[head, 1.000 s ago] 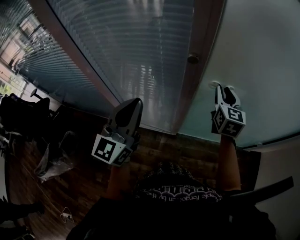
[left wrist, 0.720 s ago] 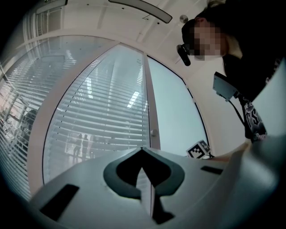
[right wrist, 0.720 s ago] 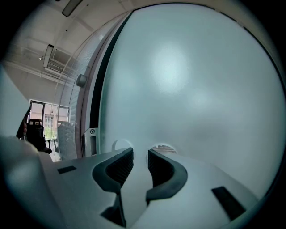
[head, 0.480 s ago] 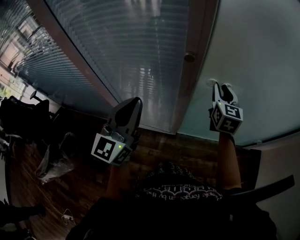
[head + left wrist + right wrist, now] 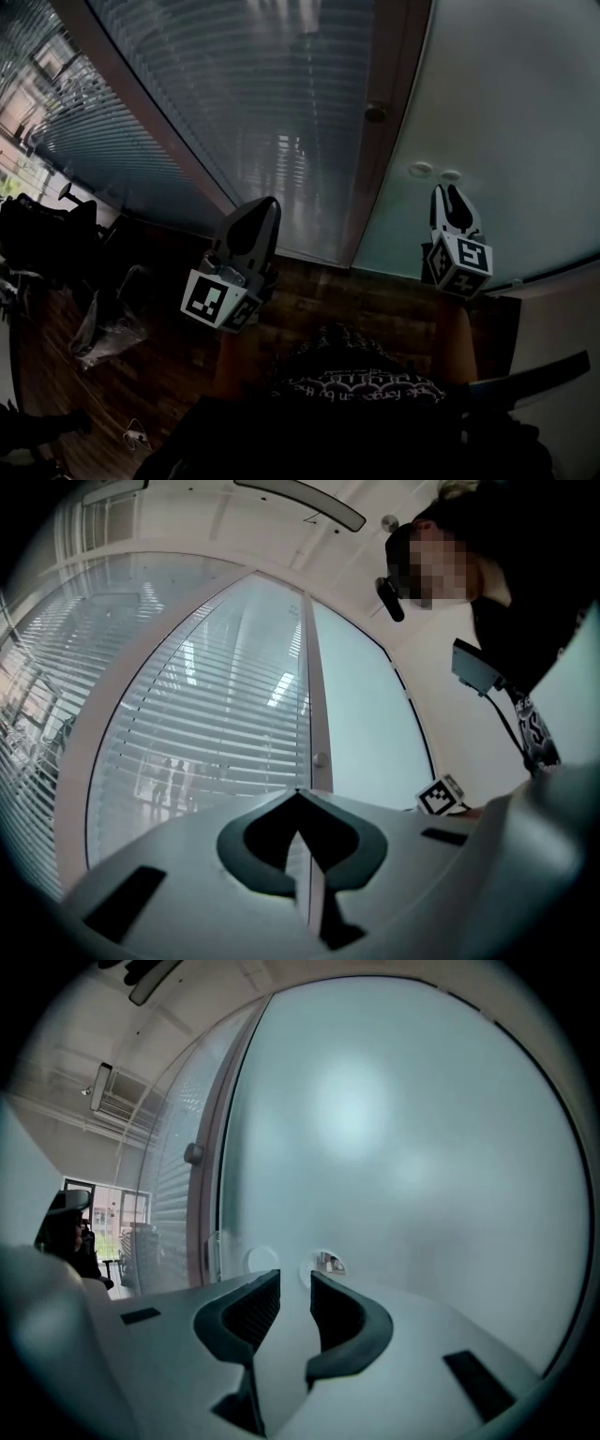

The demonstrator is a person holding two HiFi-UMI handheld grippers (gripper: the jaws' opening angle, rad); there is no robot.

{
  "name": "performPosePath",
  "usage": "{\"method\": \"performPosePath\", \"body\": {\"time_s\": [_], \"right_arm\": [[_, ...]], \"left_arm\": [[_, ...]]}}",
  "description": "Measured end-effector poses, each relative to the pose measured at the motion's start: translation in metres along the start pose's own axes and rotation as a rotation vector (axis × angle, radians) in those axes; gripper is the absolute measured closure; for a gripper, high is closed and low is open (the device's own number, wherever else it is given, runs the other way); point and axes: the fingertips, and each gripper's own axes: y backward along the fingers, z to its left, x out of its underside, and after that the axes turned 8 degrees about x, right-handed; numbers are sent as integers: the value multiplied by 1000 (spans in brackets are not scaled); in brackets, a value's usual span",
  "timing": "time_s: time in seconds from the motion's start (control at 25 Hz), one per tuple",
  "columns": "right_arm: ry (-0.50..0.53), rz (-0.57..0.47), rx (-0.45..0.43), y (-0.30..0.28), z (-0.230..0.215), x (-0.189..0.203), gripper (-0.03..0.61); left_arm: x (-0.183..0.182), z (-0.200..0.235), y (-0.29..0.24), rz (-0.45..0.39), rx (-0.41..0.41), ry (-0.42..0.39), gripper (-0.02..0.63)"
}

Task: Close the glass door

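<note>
Retreating from the glass door (image 5: 497, 112) fittings (image 5: 421, 170), right claw (image 5: 446, 191) stands parted.

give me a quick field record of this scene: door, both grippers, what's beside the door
door: frosted glass door, two round fittings near its left edge
left gripper: jaws together, empty, in front of the blinds
right gripper: jaws apart, empty, aimed at the fittings, just short of them
beside door: brown post with a round knob, then blinds

Slatted blinds (image 5: 234, 94) span 11 o'clock, a dark office chair (image 5: 42, 239) stands at 9 o'clock, and a crumpled bag (image 5: 103, 328) lies on the wooden floor (image 5: 375, 305) at 8 o'clock.
</note>
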Motion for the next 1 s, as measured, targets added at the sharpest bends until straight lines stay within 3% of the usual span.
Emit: {"method": "performPosePath", "body": {"time_s": [0.16,0.28,0.52,0.64,0.72,1.0], "right_arm": [[-58,-98,-103,22,6,-27,481],[-54,-157,-133,37,12,-49,571],[-12,-199,-238,62,32,-62,575],[-42,-194,-271,64,39,-57,575],[-57,-192,-262,64,39,-57,575],[42,-254,-187,72,31,-73,575]], "left_arm": [[2,-12,-10,16,36,-26,612],[-3,-25,-20,-5,68,-13,612],[3,-44,-29,26,107,-21,612],[6,-50,-33,25,117,-20,612],[7,-55,-36,24,129,-17,612],[3,-59,-42,25,127,-15,612]]}}
